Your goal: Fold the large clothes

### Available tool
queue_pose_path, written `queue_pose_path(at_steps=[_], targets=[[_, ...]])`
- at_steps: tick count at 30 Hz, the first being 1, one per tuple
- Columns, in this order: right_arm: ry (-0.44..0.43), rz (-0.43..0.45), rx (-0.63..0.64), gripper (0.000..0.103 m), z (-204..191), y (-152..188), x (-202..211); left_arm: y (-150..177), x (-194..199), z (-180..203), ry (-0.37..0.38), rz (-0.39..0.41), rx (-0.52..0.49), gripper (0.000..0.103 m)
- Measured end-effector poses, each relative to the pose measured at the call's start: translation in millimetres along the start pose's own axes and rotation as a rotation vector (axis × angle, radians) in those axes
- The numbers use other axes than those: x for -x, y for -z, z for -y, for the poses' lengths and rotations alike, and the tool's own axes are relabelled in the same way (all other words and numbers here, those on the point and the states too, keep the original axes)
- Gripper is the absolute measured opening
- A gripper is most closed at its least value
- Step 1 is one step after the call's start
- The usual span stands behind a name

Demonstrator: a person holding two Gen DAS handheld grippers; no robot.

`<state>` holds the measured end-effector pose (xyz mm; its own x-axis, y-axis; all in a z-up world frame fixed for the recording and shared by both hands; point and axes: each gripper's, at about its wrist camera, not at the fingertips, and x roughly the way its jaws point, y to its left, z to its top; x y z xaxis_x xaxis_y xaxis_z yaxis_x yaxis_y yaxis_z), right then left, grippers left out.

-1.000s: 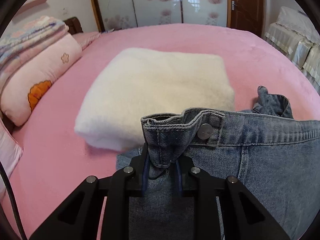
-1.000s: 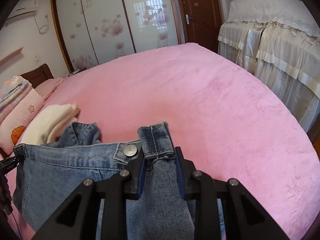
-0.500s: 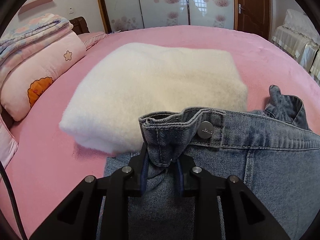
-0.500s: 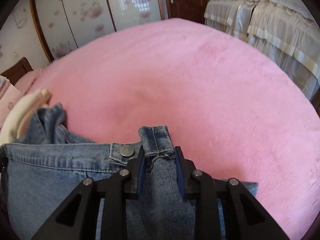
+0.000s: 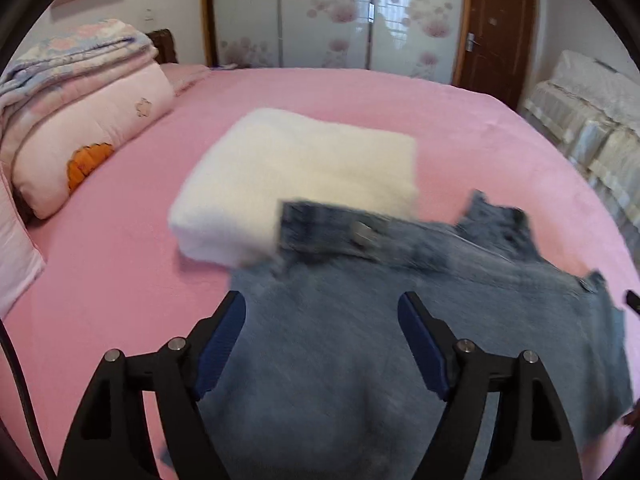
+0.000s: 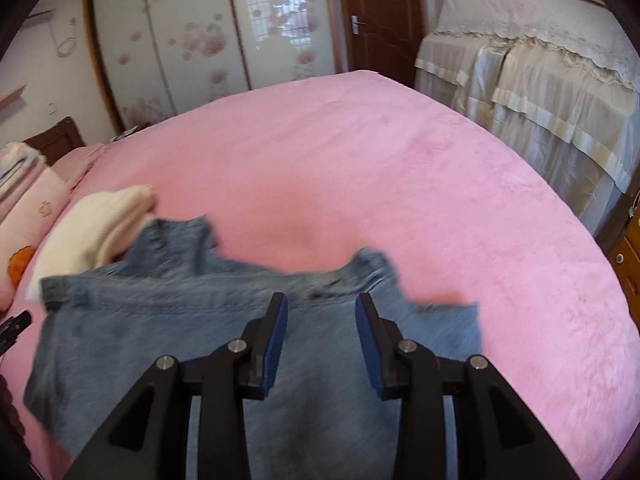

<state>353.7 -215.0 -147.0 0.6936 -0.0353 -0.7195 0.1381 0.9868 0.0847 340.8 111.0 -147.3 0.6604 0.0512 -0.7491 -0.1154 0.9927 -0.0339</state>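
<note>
Both jaws just opening, left gripper (image 5: 322, 322) and right gripper (image 6: 321, 320) gaping over dropped jeans (image 5: 360, 340), waistband (image 5: 340, 236) may slump onto cream folded garment (image 5: 296, 176), spoiling fold

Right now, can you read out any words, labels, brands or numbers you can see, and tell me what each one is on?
No text can be read.
Metal button on the jeans waistband: any stamping is motion-blurred, unreadable.
Pink pillow: only flower and orange motifs, no words.
Wardrobe doors: floral print only.
</note>
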Motion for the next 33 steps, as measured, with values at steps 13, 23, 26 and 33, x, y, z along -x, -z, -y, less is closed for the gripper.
queue_pose_path(at_steps=[13, 23, 26, 33], targets=[[-0.231, -0.176, 0.145, 0.034, -109.7, 112.9, -16.9, 91.8, -26.0, 53.1, 0.058, -0.139, 0.0, 0.078], [0.117, -0.096, 0.036, 0.035, 28.9, 115.1, 2.8, 107.7, -15.9, -25.6, -0.02, -0.092, 0.074, 0.088], [0.1, -0.081, -0.037, 0.032, 69.1, 120.4, 11.5, 108.1, -13.7, -37.0, -0.021, -0.081, 0.081, 0.088], [0.226, -0.077, 0.05, 0.042, 42.8, 127.2, 6.7, 109.0, -15.0, -33.4, -0.066, -0.077, 0.053, 0.088]])
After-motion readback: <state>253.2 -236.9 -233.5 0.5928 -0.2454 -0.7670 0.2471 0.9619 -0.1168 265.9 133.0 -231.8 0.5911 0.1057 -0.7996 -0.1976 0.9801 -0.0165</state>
